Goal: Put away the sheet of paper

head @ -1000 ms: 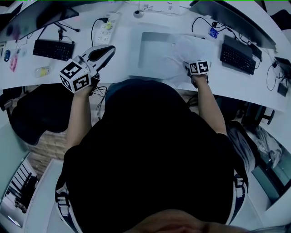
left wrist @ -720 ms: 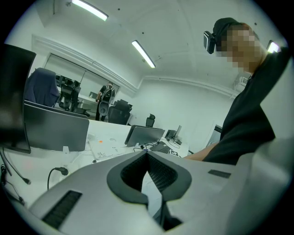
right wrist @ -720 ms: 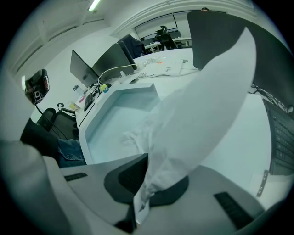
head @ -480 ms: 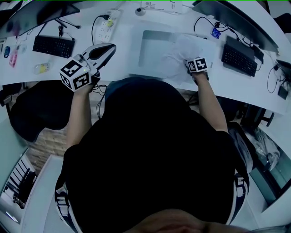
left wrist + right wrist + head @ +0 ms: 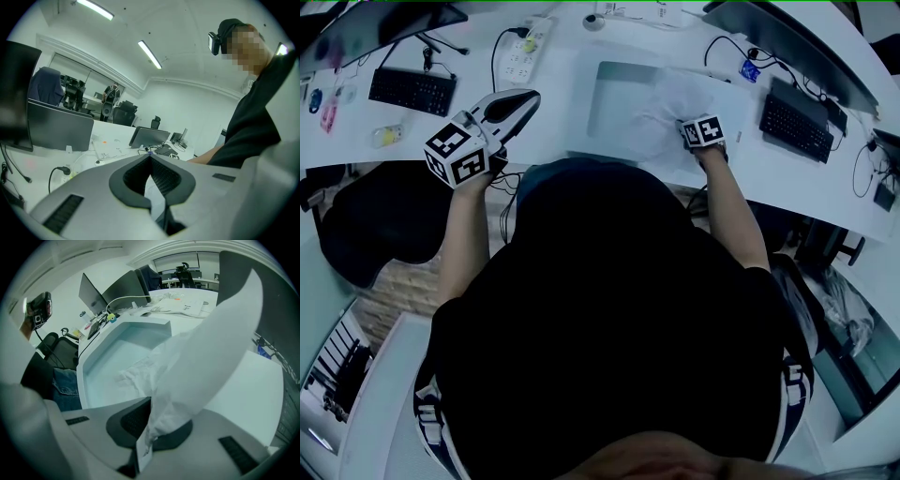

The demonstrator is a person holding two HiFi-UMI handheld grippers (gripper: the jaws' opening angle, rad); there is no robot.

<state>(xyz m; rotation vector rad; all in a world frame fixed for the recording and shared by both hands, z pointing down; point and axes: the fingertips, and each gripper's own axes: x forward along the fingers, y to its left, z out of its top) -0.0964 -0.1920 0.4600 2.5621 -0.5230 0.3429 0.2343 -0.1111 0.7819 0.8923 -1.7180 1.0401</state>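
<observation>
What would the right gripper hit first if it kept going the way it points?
The right gripper, shut on the paper, points steeply down into the tray. Past the sheet it holds, the tray floor looks like the first thing in line, though depth is hard to judge.

paper (image 5: 667,111) over tray (image 5: 614,89), keyboard (image 5: 794,118) right of tray

a long white desk (image 5: 562,112) curves across the room, carrying a black keyboard (image 5: 412,91) at the left, a second keyboard (image 5: 797,122) at the right, dark monitors (image 5: 787,42) and a power strip (image 5: 523,56). a black office chair (image 5: 380,225) stands on the wood-patterned floor (image 5: 394,295) beside it. strip lights (image 5: 150,54) glow on the white ceiling above white walls (image 5: 201,108).
</observation>
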